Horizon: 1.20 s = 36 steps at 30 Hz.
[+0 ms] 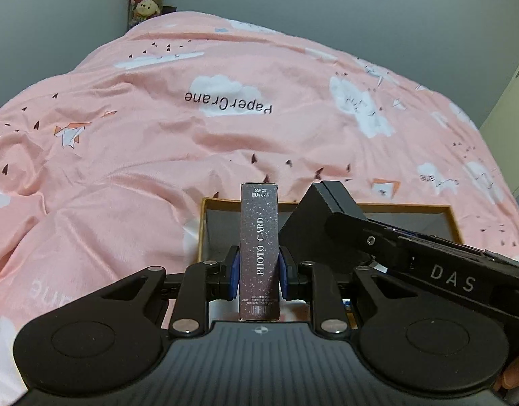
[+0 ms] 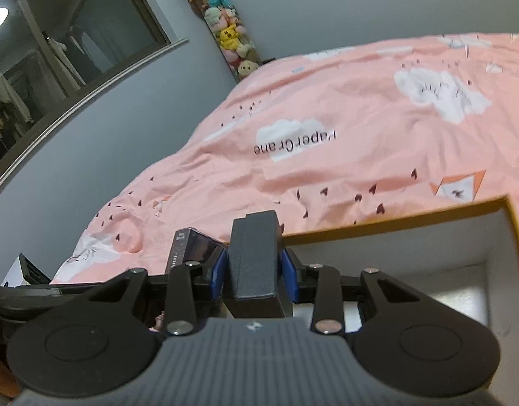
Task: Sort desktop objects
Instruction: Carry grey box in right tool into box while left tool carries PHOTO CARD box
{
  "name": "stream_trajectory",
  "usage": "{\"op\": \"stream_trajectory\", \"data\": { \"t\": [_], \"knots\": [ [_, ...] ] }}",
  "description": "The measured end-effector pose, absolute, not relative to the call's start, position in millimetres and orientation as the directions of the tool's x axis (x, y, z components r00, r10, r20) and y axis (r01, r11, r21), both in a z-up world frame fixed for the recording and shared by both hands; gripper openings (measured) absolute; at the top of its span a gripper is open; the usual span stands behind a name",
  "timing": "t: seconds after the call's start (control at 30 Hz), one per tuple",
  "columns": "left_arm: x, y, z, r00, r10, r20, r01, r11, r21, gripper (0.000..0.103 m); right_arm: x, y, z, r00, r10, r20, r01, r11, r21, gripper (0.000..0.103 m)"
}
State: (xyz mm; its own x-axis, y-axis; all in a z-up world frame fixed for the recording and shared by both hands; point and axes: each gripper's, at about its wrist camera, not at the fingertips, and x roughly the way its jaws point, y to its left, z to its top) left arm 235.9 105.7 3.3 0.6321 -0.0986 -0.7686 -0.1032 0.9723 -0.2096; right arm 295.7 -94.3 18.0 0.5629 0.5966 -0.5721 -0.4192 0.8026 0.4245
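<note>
My left gripper (image 1: 259,272) is shut on a dark speckled box marked PHOTO CARD (image 1: 259,253), held upright above the near left part of an open orange-rimmed box (image 1: 428,207). My right gripper (image 2: 254,270) is shut on a black box (image 2: 254,260), held over the same orange-rimmed box (image 2: 394,218), whose inside is pale. In the left wrist view the black box (image 1: 306,223) and the right gripper's body marked DAS show at the right. In the right wrist view the photo card box (image 2: 195,247) shows just left of the black box.
A pink bedcover with white clouds and the words PaperCrane (image 1: 225,101) lies under and beyond the box. A hanging column of plush toys (image 2: 230,40) is at the far wall. A window (image 2: 56,50) is at the left. A white object (image 2: 16,272) sits at the left edge.
</note>
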Motion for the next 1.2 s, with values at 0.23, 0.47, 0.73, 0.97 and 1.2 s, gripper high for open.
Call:
{"op": "stream_trajectory", "data": {
  "t": [0.23, 0.47, 0.73, 0.97, 1.2],
  "knots": [
    [247, 112, -17, 0.608, -0.085, -0.79, -0.13, 0.97, -0.204, 0.025, 306, -85, -5, 0.537, 0.609, -0.583, -0.41, 0.793, 0.451, 0.037],
    [254, 113, -33, 0.571, -0.063, -0.819, -0.136, 0.976, -0.169, 0.025, 316, -78, -28, 0.488, 0.594, -0.64, -0.377, 0.804, 0.459, 0.037],
    [257, 110, -36, 0.56, -0.052, -0.827, -0.124, 0.982, -0.146, 0.025, 330, -80, -44, 0.428, 0.61, -0.667, -0.328, 0.793, 0.514, 0.037],
    [259, 109, -37, 0.55, -0.066, -0.832, -0.106, 0.983, -0.148, 0.026, 331, -79, -49, 0.418, 0.592, -0.689, -0.309, 0.806, 0.505, 0.037],
    [259, 108, -41, 0.546, -0.078, -0.834, -0.101, 0.982, -0.159, 0.028, 331, -80, -52, 0.412, 0.583, -0.7, -0.306, 0.812, 0.496, 0.037]
  ]
}}
